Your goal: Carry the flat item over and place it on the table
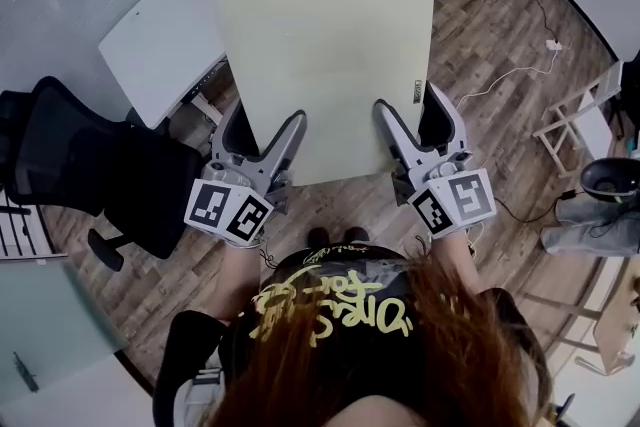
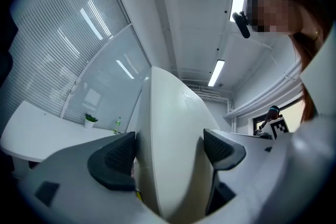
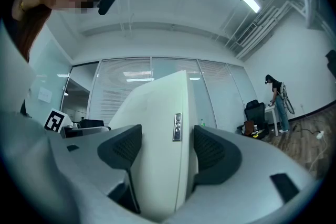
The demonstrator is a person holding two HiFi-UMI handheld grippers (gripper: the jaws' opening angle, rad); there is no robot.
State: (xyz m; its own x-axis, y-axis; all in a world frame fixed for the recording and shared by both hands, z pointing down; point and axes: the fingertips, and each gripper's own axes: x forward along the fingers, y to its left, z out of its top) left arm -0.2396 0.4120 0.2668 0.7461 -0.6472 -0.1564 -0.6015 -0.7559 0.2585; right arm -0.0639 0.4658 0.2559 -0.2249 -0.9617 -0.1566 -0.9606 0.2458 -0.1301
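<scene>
Head view is showing the pale board (image 1: 330,65) up in the air in front of me, above the wooden floor (image 1: 500,35) and not yet on the white table (image 1: 170,35) beyond it. My left gripper (image 1: 268,127) is clenching the board near its lower left corner and my right gripper (image 1: 412,110) is clenching it near its lower right. In the left gripper view the dark pads (image 2: 118,157) are pressing on both faces of the board (image 2: 173,139). The right gripper view is showing the same grasp, beside a small label (image 3: 177,127) on the board's edge. I am gripping low at both corners, I judge, so the wide sheet is not twisting or swinging. Both gripper views are looking up at the ceiling, so the board is standing nearly upright, leaning slightly away, with its broad face toward me. Its long axis seems to be running from my jaws upward, the free top edge towards the table side.
</scene>
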